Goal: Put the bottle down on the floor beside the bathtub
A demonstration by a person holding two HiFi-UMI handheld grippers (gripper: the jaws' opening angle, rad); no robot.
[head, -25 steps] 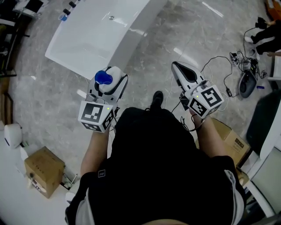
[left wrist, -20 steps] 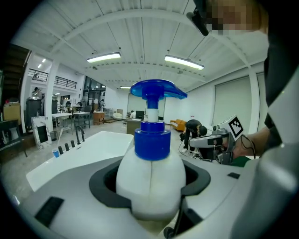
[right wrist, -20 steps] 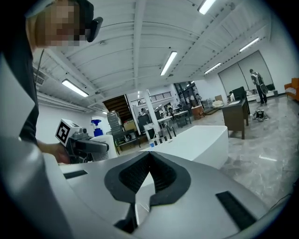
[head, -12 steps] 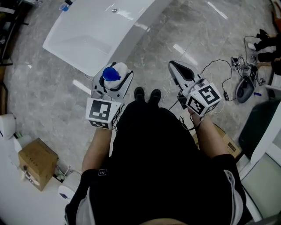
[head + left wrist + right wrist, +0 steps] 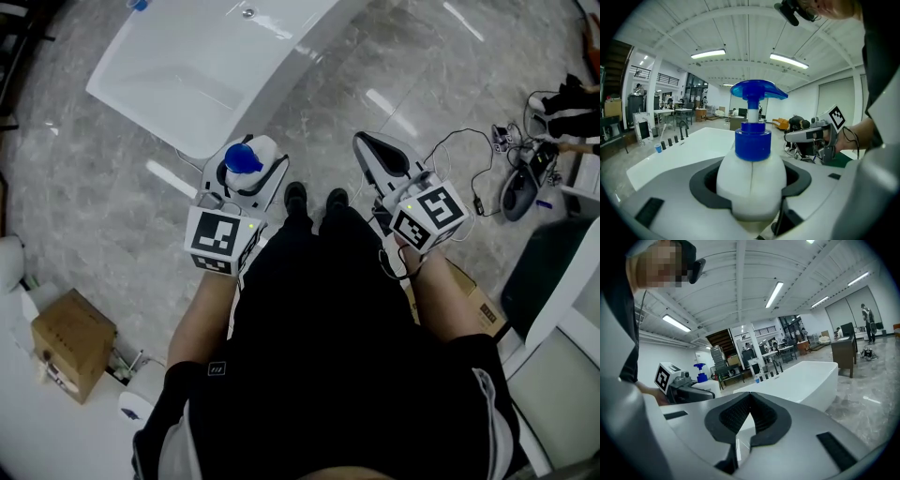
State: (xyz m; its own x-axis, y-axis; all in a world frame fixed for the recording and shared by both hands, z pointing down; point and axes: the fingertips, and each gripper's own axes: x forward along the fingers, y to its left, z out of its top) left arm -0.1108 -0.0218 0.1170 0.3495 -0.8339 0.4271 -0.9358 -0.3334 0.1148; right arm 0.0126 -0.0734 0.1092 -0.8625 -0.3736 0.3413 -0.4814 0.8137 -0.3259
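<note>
Grasps the bottle (image 5: 750,183) in the left tool (image 5: 247,167), with the dark pads (image 5: 701,185) pressed on both sides of its belly. Holds it upright and off the grey marbled floor (image 5: 103,206), just beside the near end of the white bathtub (image 5: 178,75). Has not yet set it down. Shows, in the left gripper view, a squat, rounded white body with a faint seam running straight up the front, then a wide blue collar, a thin white stem and a flat blue pump head with its spout turned toward the side of the right tool (image 5: 373,148). Looks from above like a white dome topped by a blue blob, ringed by the tool's white shell. Holds the right tool clenched and empty, its ribbed pads meeting at the tips with nothing between them, well apart from the bottle. Stands with both shoes (image 5: 313,199) on the floor between the two tools, with the tub ahead and to the left. Has a brown box (image 5: 67,339) on the floor at the left and a tangle of cables (image 5: 469,159) at the right.
</note>
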